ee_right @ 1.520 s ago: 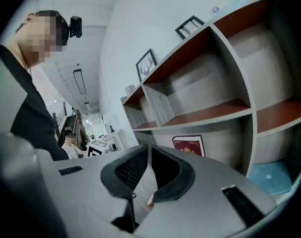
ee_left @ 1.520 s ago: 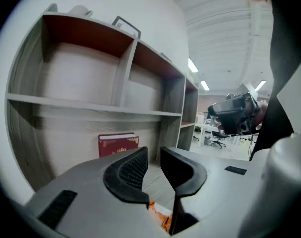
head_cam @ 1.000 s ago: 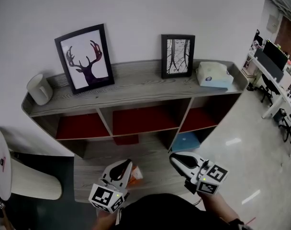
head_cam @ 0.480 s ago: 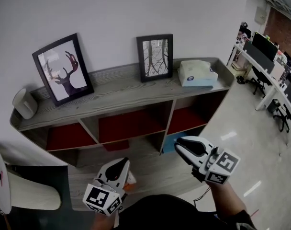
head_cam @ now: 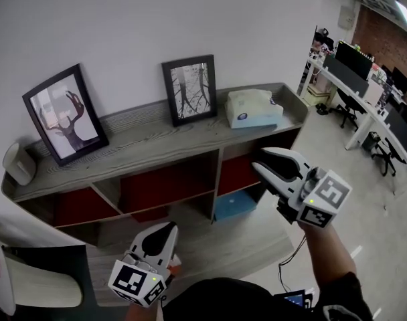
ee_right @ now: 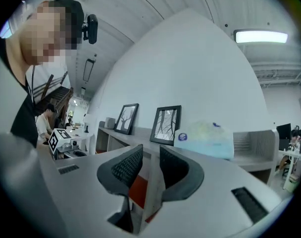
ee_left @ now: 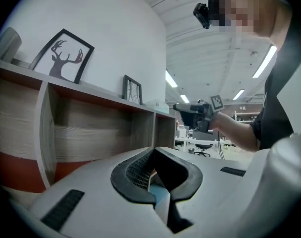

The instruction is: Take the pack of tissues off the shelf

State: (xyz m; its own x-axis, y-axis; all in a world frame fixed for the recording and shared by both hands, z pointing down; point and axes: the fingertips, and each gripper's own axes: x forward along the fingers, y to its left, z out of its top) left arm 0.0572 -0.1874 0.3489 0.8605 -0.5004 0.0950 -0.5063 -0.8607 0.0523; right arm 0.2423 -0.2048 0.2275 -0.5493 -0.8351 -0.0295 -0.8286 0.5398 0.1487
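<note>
- Lying at the right end of the grey wood-grain shelf (head_cam: 143, 136), on its top board, the pale blue-and-white soft pack of tissues (head_cam: 254, 109) sits just beside the shelf's raised end wall and near a black-framed picture of bare branches (head_cam: 189, 89).
- Its long axis runs along the length of the shelf, so a broad side faces out towards the person.
- The right tongs (head_cam: 260, 166) are much the nearer pair. In the head view the pack lies beyond their tips. In the right gripper view it stands ahead, a little right of the gap between the pads.
- The right tongs (ee_right: 151, 157) have just been opening: the pads stand slightly apart, released, with nothing between them. They probably need to part wider to take the pack.
- The left tongs (head_cam: 167, 229) hang low in front of the lower compartments, well apart from the pack, clenched with nothing gripped.
- Behind is a plain white wall. To the right, a pale glossy floor runs to office desks (head_cam: 364, 79).
</note>
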